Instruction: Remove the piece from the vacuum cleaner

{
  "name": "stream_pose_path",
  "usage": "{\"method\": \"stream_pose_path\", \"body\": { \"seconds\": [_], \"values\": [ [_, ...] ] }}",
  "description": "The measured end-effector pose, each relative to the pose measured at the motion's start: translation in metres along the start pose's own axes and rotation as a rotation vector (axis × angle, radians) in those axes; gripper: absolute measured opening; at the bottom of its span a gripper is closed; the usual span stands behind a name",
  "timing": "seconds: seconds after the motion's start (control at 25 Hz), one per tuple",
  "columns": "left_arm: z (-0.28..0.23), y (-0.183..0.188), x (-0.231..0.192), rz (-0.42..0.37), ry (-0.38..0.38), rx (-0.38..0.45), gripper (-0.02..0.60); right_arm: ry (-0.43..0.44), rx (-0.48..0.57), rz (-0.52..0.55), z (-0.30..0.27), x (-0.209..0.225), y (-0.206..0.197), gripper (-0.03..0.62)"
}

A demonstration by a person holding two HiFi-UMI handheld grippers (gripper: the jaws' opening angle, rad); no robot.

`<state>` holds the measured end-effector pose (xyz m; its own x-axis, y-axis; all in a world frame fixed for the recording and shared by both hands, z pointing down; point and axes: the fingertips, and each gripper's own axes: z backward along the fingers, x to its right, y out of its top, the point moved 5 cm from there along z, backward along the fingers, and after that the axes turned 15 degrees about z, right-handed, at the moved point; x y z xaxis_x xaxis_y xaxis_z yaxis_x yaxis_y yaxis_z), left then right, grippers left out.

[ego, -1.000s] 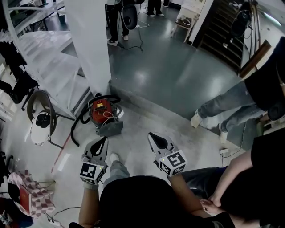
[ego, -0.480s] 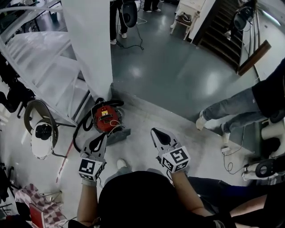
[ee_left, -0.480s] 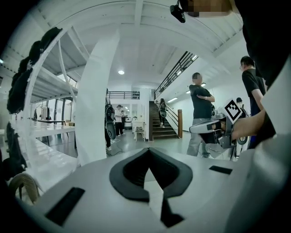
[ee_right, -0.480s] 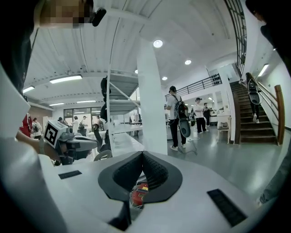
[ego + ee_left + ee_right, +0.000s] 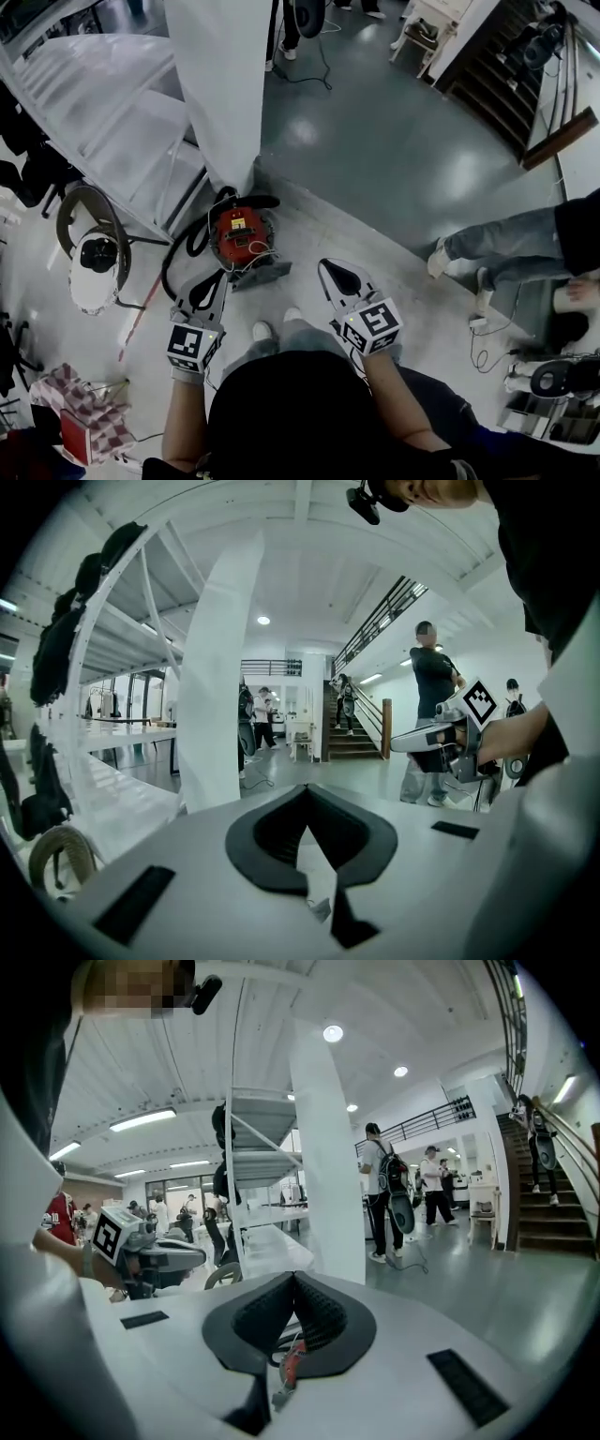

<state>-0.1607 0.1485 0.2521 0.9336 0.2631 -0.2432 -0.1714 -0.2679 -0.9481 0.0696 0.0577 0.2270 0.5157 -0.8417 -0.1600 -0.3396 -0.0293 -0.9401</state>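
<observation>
Red vacuum (image 5: 239,234) stands on the floor by the pillar (image 5: 220,84), nearer than a second ago: the approach continues. Left tool (image 5: 214,289) and right tool (image 5: 336,274) are clenched, empty; the piece is untouched.

Vacuum cleaner (image 5: 239,234): glossy red plastic body, matt black hose (image 5: 262,201). Floor (image 5: 375,141): dark and polished far off, pale matt concrete close in. Pillar (image 5: 220,84): smooth white paint. Left tool (image 5: 221,291), right tool (image 5: 325,266): matt white plastic, black ribbed pads (image 5: 319,1312).
</observation>
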Motion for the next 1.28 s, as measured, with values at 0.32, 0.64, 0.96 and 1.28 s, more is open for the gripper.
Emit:
{"method": "stream_pose_path", "body": {
  "seconds": [0.32, 0.64, 0.96, 1.28],
  "values": [
    [-0.019, -0.033, -0.023, 0.059, 0.091, -0.106, 0.017, 0.105, -0.063, -0.007, -0.048, 0.014, -0.023, 0.026],
    [-0.043, -0.055, -0.036, 0.054, 0.105, -0.164, 0.018, 0.205, -0.154, 0.044, -0.089, 0.016, -0.054, 0.028],
    [-0.080, -0.095, -0.050, 0.071, 0.110, -0.252, 0.020, 0.315, -0.250, 0.133, -0.127, 0.015, -0.099, 0.028],
    [-0.124, -0.142, -0.069, 0.089, 0.086, -0.337, 0.020, 0.416, -0.330, 0.167, -0.167, 0.017, -0.153, 0.029]
  ]
}}
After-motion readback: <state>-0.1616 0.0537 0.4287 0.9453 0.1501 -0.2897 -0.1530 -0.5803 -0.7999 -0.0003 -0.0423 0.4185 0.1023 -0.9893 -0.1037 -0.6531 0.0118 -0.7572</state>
